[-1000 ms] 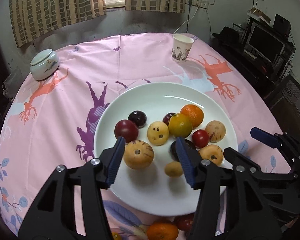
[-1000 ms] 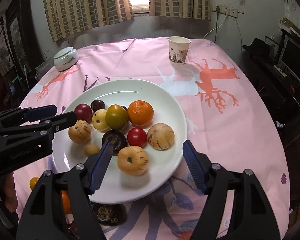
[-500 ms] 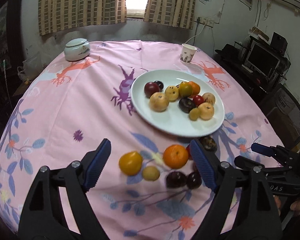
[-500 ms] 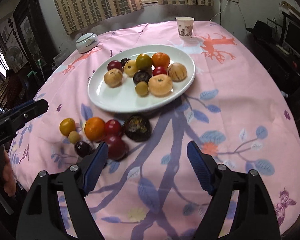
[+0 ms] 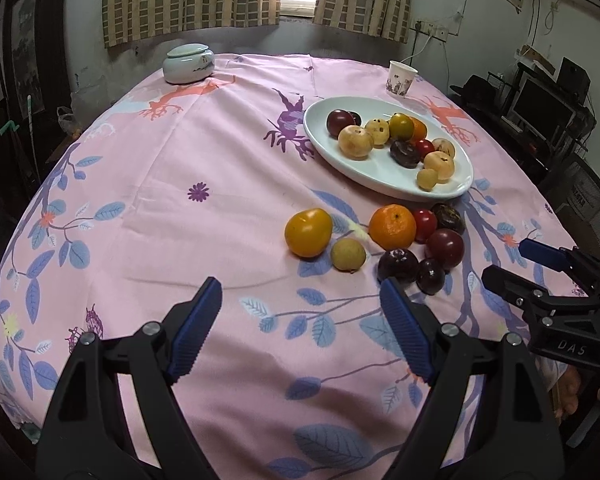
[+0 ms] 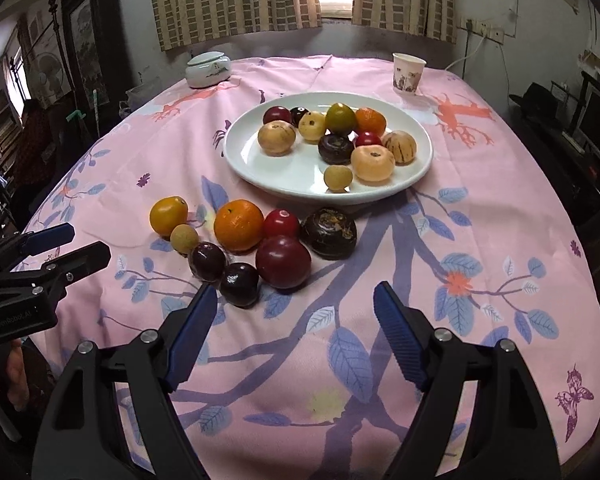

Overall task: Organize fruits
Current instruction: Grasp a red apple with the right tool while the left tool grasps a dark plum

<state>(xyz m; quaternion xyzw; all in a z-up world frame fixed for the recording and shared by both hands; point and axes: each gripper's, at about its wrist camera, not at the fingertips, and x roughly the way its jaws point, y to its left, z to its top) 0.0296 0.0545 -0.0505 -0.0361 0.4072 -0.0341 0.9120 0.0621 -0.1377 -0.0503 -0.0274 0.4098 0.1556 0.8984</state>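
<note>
Both grippers are held back near the edge of the tabletop (image 6: 500, 208), and neither holds anything. The left gripper (image 5: 300, 328) has its fingers (image 5: 198, 320) spread wide apart with only cloth between them. The right gripper (image 6: 294, 322) is the same, fingers wide and empty.

The task seems to be partly done. A white plate (image 6: 260, 164) lies far ahead of the right fingers and carries about ten fruits, packed toward its far and right part, while its near left part is bare. Eight more fruits are not on the plate; they lie in a loose cluster on the pink cloth, between the plate and the right fingers. In this cluster I see a yellow fruit (image 6: 169, 215) at the far left, a small tan fruit (image 6: 184, 239) touching it, an orange (image 6: 238, 230), a small red fruit (image 6: 281, 222), a dark brown fruit (image 6: 329, 232), a big dark red plum (image 6: 283, 261), and two dark purple fruits (image 6: 207, 261), the nearer one (image 6: 239, 283) just ahead of the right gripper's left finger. In the left wrist view the same cluster is ahead and to the right of the left fingers.

The fruits are almost round, so they have no clear long axis. The orange shows its stem mark upward and a bit to the left; the dark brown fruit shows a rough crown on top. If the plate is the goal, I judge that eight fruits are left to move.

A lidded jar (image 6: 208, 69) and a paper cup (image 6: 408, 74) stand far behind the plate.
</note>
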